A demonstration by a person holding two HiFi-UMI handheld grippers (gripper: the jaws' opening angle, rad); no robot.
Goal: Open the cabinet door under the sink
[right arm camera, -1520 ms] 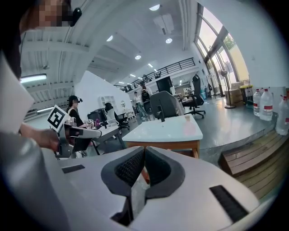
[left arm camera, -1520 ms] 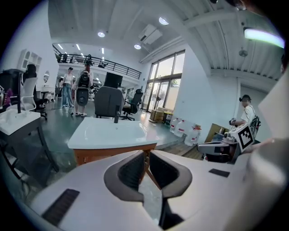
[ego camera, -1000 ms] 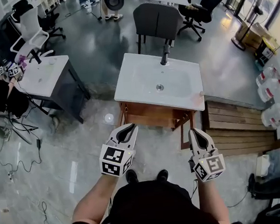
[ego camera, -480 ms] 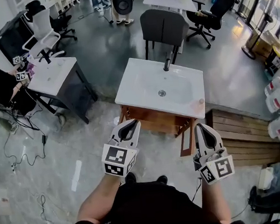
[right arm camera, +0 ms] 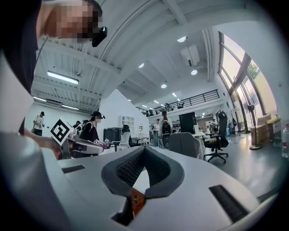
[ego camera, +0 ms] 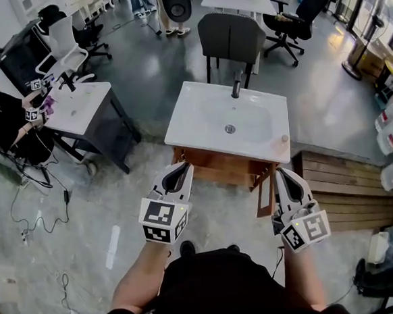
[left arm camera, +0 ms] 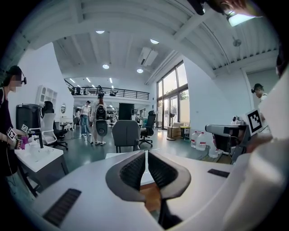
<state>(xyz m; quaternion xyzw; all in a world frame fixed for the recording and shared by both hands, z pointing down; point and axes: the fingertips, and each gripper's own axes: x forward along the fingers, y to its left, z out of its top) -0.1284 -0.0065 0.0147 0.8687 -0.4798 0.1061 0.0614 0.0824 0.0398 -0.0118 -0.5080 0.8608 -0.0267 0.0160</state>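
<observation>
**Sink unit.** White rectangular basin [ego camera: 200,119], smooth and glossy, with rounded corners. A dark upright tap [ego camera: 236,87] stands at its far edge and a round metal drain [ego camera: 230,128] sits mid-bowl. It rests on a brown wooden cabinet [ego camera: 210,162]. The cabinet door [ego camera: 264,193], a flat wooden panel, stands swung outward at the cabinet's right front corner and is seen edge-on.

**Surroundings.** Polished grey concrete floor [ego camera: 113,214], bare between the person and the cabinet's front edge. A slatted wooden platform [ego camera: 341,182] lies just beside the unit's right side. A grey padded chair [ego camera: 231,38] stands behind its far edge, and a white-topped table [ego camera: 77,105] stands apart to the left.

**Left gripper** [ego camera: 184,169]. White moulded shell with dark ribbed pads. The forearm is extended, and the tips are near the cabinet's left front corner, not touching it. The jaws are drawn almost together with only a hairline slit between them, and hold nothing.

**Right gripper** [ego camera: 282,174]. Same build, held level just beside the door's outer edge. The jaws are pressed fully together and empty.
</observation>
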